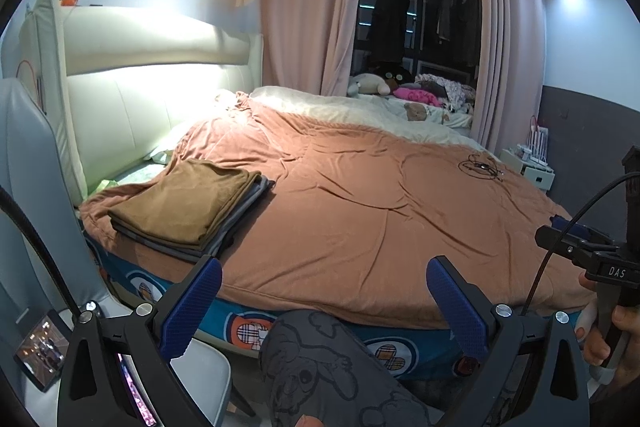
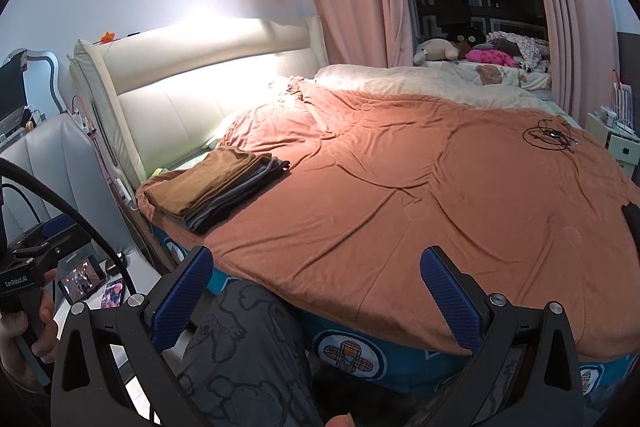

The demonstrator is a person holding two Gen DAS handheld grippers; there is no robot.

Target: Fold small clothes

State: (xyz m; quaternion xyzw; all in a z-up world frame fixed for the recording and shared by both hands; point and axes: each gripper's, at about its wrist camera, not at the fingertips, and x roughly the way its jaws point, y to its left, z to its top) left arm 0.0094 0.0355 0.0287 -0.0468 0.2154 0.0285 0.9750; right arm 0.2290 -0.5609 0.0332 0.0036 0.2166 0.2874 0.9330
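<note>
A stack of folded clothes (image 1: 188,205), brown on top with grey and dark pieces under it, lies on the near left corner of the orange bedspread (image 1: 380,211). It also shows in the right wrist view (image 2: 216,189). My left gripper (image 1: 324,301) is open and empty, held off the bed's near edge, right of and below the stack. My right gripper (image 2: 316,293) is open and empty, also off the bed's near edge. The right gripper's body shows at the right edge of the left wrist view (image 1: 600,259).
A tangle of black cable (image 1: 482,167) lies on the bedspread at far right. My knee in grey printed trousers (image 1: 320,367) is below the grippers. A phone (image 2: 82,277) sits on a white stand at left. Stuffed toys and clothes (image 1: 404,89) lie behind the bed.
</note>
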